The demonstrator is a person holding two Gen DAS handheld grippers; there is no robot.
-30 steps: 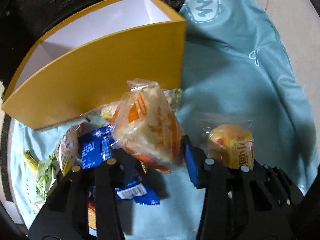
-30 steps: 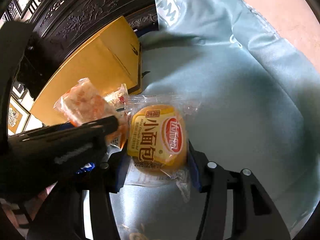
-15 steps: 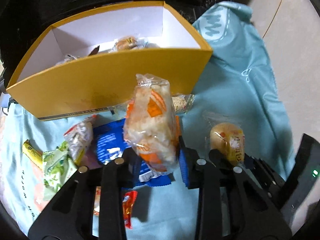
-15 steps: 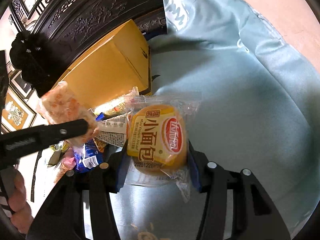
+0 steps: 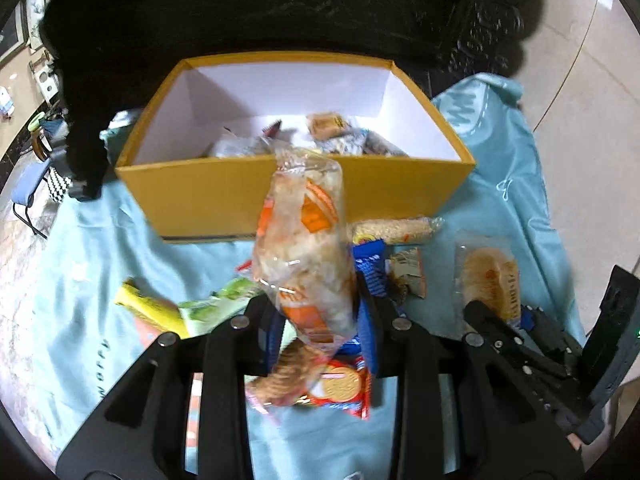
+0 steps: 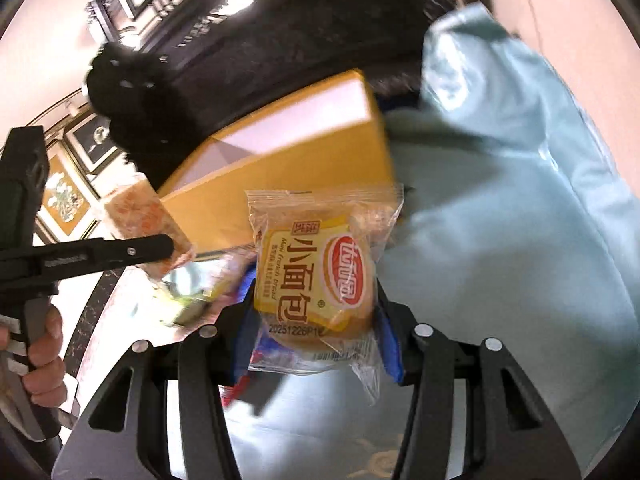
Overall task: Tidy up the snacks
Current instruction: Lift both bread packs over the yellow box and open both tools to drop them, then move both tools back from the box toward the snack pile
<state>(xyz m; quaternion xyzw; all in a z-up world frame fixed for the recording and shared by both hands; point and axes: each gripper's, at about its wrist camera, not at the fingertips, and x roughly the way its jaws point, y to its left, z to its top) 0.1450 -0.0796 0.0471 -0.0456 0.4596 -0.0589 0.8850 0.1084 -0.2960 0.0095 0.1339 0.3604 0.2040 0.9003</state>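
Holding 2 packets at once, I am partway through sorting the snacks into a yellow box, which sits open on a pale blue cloth.

Starting at the left of the left wrist view, loose packets lie on the cloth outside the box: a yellow wrapper, a green packet beside it, and a red biscuit packet under my fingers.

In the middle, my left gripper is clenched on a clear-wrapped rice cake, raised above the cloth in front of the box's near wall, not yet over the opening. Behind it, several packets already lie on the box floor, so some of the job is done.

Further right on the cloth are a blue packet, a long grain bar just beside the box wall and a small brown packet.

At the far right, my right gripper grasps a yellow mini bread packet, also lifted clear of the cloth, with the box up and to the left of it in that view.

By my judgement, these 2 snacks still need carrying over the rim and letting go, and then at least 6 loose packets remain to be collected.
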